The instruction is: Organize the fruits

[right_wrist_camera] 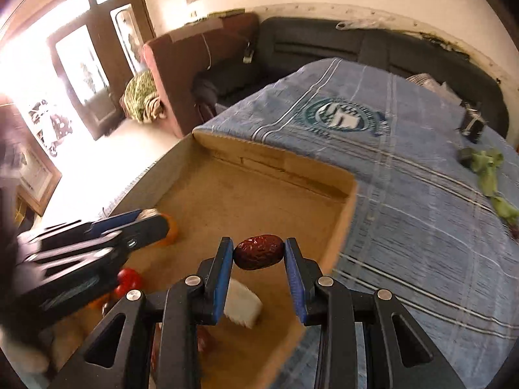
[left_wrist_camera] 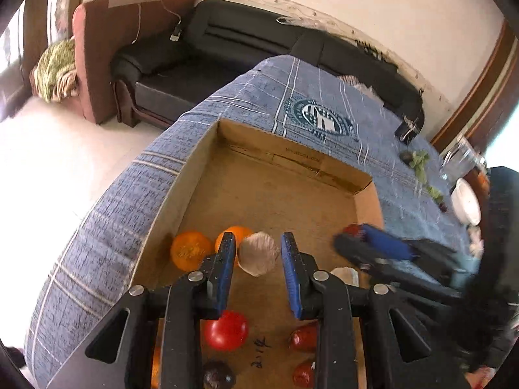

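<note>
One red date (right_wrist_camera: 258, 252) in right tongs (right_wrist_camera: 258, 253); two oranges (left_wrist_camera: 190, 248) in box (left_wrist_camera: 292, 159).

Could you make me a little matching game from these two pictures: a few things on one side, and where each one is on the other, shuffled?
Things:
1. red date
2. white wrapped fruit
3. glass cup
4. oranges

Places:
A. on the blue cloth, outside the cardboard box
B. between the right gripper fingers
C. on the box floor by its left wall
D. between the left gripper fingers

Pairs: 1-B, 2-D, 3-A, 4-C
</note>
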Motion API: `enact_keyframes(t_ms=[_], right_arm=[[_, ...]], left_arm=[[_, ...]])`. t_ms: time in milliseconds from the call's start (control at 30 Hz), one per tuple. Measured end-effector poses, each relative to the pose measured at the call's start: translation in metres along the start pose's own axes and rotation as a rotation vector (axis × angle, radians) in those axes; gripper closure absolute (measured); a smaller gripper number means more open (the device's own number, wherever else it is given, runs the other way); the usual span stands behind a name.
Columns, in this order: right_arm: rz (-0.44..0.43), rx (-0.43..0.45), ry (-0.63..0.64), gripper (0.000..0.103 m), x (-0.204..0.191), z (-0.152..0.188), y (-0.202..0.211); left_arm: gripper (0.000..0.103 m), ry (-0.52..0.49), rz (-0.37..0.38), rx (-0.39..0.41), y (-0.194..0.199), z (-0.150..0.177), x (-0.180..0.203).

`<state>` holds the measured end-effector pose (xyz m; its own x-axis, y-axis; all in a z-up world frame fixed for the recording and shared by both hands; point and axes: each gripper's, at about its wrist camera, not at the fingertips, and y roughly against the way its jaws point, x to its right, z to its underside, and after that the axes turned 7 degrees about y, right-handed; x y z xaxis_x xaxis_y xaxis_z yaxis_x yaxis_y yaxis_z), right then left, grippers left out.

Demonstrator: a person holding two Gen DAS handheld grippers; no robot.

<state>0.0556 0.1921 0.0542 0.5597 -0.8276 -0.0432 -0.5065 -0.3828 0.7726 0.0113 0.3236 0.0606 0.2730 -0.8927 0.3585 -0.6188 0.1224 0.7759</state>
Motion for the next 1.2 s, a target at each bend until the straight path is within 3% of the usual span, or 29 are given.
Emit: enact_keyframes(t_ms=[200,267,400,467,533,700,800,900,1000,1200], right_arm=[[-0.069,-0.026,0.001,0.066,-0.003,0.002,-0.019],[-0.09,-0.008,-0.006,0.057,-0.001,0.005,-0.016],[-0.06,0.151,-0.056,0.047,0.01,0.018,0.015],[-0.019,0.25,-0.089,0.029,0.017,0.027,0.037],[-0.012,0.333,-0.106,0.028,0.021,0.039,0.058],[0.016,0.41,-0.146,0.024,0.033,0.051,0.075],[0.079,0.412,-0.159,0.022,0.038,0.056,0.069],[0.049,0.407,-0.205,0.022,0.046,0.056,0.066],[0.088,0.423,-0.202,0.022,0.047,0.059,0.071],[0.088,0.397,-0.215,0.021,0.045,0.059,0.069]], left_arm=[[0.064,0.052,0.011,0.084,0.054,0.017,-0.016],[0.059,0.064,-0.013,0.151,0.085,0.029,-0.018],[0.048,0.114,-0.068,0.272,0.143,0.062,-0.021],[0.039,0.15,-0.1,0.329,0.173,0.08,-0.022],[0.037,0.185,-0.139,0.378,0.201,0.098,-0.022],[0.036,0.198,-0.263,0.479,0.261,0.123,-0.006],[0.033,0.189,-0.311,0.537,0.299,0.143,0.007],[0.026,0.163,-0.382,0.605,0.329,0.164,0.02],[0.022,0.149,-0.425,0.649,0.348,0.178,0.028],[0.02,0.162,-0.44,0.669,0.354,0.189,0.034]])
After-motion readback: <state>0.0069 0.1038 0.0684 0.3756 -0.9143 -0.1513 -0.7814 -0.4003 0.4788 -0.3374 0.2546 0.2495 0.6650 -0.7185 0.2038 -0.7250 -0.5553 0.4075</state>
